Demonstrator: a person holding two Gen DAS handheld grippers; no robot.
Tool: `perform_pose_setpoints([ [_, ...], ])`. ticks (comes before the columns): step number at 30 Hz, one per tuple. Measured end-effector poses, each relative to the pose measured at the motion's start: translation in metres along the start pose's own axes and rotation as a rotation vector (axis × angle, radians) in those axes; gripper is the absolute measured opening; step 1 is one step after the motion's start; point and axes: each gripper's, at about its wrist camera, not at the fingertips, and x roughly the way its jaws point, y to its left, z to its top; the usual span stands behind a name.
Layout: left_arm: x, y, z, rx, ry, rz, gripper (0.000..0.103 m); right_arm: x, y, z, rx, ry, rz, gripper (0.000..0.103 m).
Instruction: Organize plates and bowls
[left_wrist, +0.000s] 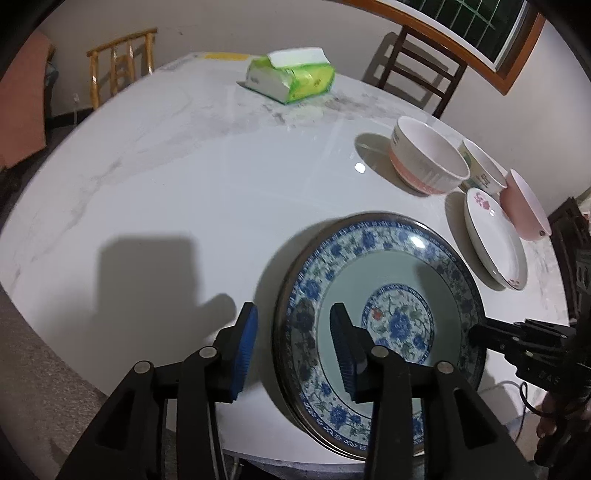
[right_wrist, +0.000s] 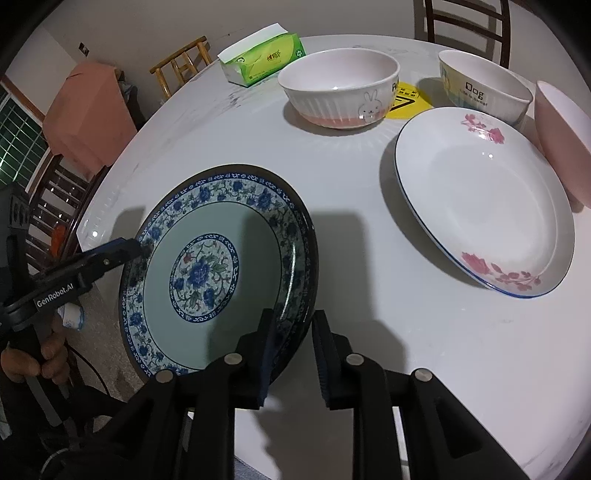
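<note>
The blue floral plate (right_wrist: 207, 266) sits at the near rim of the white marble bench (left_wrist: 166, 184), part of its edge overhanging the bench edge toward the person. It is round, so it has no long axis; it lies face up, looking roughly level, with a darker rim showing beneath its border as if a second plate were stacked under it, though that cannot be told for sure.

The left gripper (left_wrist: 295, 350) straddles the plate's rim at about 9 o'clock in the left wrist view, one blue pad outside the edge and one over the well, jaws set wide and not pressing. The right gripper (right_wrist: 293, 354) straddles the rim at about 5 o'clock in the right wrist view, jaws narrower yet with a gap showing on the outer side; whether the inner pad touches cannot be told.

From the plate, the white rose plate (right_wrist: 480, 199) lies at 2 o'clock, apart from it, with bare bench between. Beyond it stand the rabbit bowl (right_wrist: 340, 88) at 12 o'clock, the "Dog" bowl (right_wrist: 484, 85) and a pink bowl (right_wrist: 561, 140) tilted against the rose plate's far side. A green tissue pack (left_wrist: 291, 75) lies well apart at 11 o'clock in the left wrist view, with wide open bench before it.
</note>
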Motion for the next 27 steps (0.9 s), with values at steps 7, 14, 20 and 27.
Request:
perform_pose_setpoints([
  [7, -0.017, -0.026, 0.008, 0.035, -0.094, 0.062, 0.051, -0.022, -0.008, -0.001, -0.017, -0.108, -0.114, 0.022],
  [14, -0.017, -0.084, 0.011, 0.131, -0.127, 0.017, 0.06, -0.048, -0.031, -0.006, -0.006, -0.195, -0.239, 0.022],
  [20, -0.007, -0.13, 0.011, 0.182, -0.112, -0.043, 0.06, -0.064, -0.059, -0.014, 0.044, -0.234, -0.278, 0.022],
  [27, 0.003, -0.171, 0.017, 0.19, -0.146, -0.086, 0.06, -0.079, -0.096, -0.019, 0.111, -0.294, -0.292, 0.022],
])
